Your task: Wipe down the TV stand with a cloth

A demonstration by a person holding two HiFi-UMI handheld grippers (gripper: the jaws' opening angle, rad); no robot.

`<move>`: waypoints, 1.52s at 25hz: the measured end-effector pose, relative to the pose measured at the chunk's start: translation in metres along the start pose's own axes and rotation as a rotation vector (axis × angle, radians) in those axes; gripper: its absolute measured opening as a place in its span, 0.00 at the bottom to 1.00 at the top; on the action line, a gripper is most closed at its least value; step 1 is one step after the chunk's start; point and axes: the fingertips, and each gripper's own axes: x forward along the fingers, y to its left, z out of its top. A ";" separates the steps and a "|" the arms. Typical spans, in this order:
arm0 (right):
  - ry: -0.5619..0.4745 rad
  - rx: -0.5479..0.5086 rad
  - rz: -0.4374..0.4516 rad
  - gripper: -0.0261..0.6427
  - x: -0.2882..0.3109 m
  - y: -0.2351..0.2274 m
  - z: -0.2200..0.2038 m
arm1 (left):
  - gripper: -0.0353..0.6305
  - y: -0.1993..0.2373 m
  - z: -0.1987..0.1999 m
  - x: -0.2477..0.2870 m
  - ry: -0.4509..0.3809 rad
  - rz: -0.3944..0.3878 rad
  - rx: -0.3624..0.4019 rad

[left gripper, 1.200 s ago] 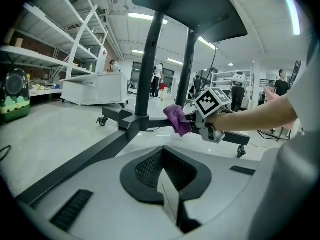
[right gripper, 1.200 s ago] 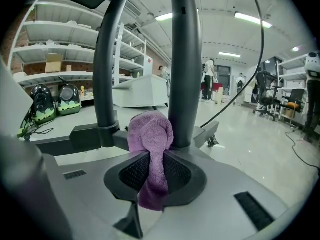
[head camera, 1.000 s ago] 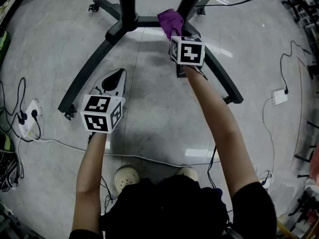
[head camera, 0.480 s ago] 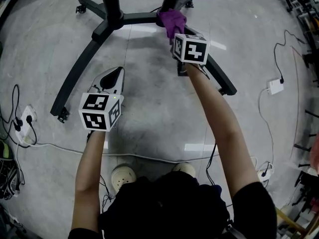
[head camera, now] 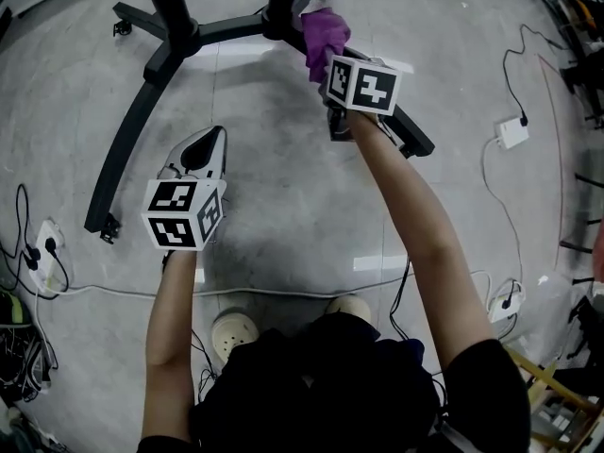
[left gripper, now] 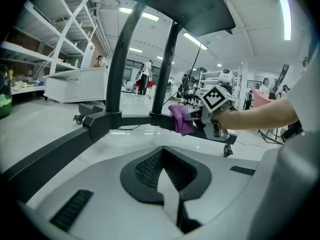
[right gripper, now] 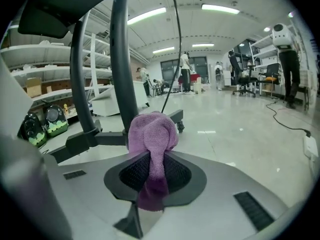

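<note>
The purple cloth (head camera: pixel 324 34) sits bunched on the TV stand's right leg (head camera: pixel 408 135), just outside the foot of the right upright (head camera: pixel 281 3). It is gripped in the right claw (head camera: pixel 330 62), whose jaws are clenched on it with a tail of fabric hanging between them. Over the last second the cloth has slid from the upright's foot onto the leg, so I judge the wiping is under way and heading outward along that leg. The left leg (head camera: pixel 123 144) and crossbar look yet to be wiped. The left claw (head camera: pixel 203 149) hangs over the floor (head camera: pixel 283 215) between the legs, tips closed on nothing, and has scarcely moved.
</note>
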 end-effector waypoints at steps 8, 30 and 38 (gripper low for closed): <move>0.009 0.026 -0.023 0.17 -0.037 -0.034 -0.022 | 0.06 -0.014 -0.004 0.002 0.016 -0.041 -0.003; 0.070 0.159 -0.144 0.17 -0.186 -0.147 -0.101 | 0.06 -0.025 -0.006 -0.004 0.016 -0.068 0.015; 0.055 0.161 -0.194 0.17 -0.217 -0.169 -0.122 | 0.06 -0.027 -0.009 -0.005 0.028 -0.069 0.018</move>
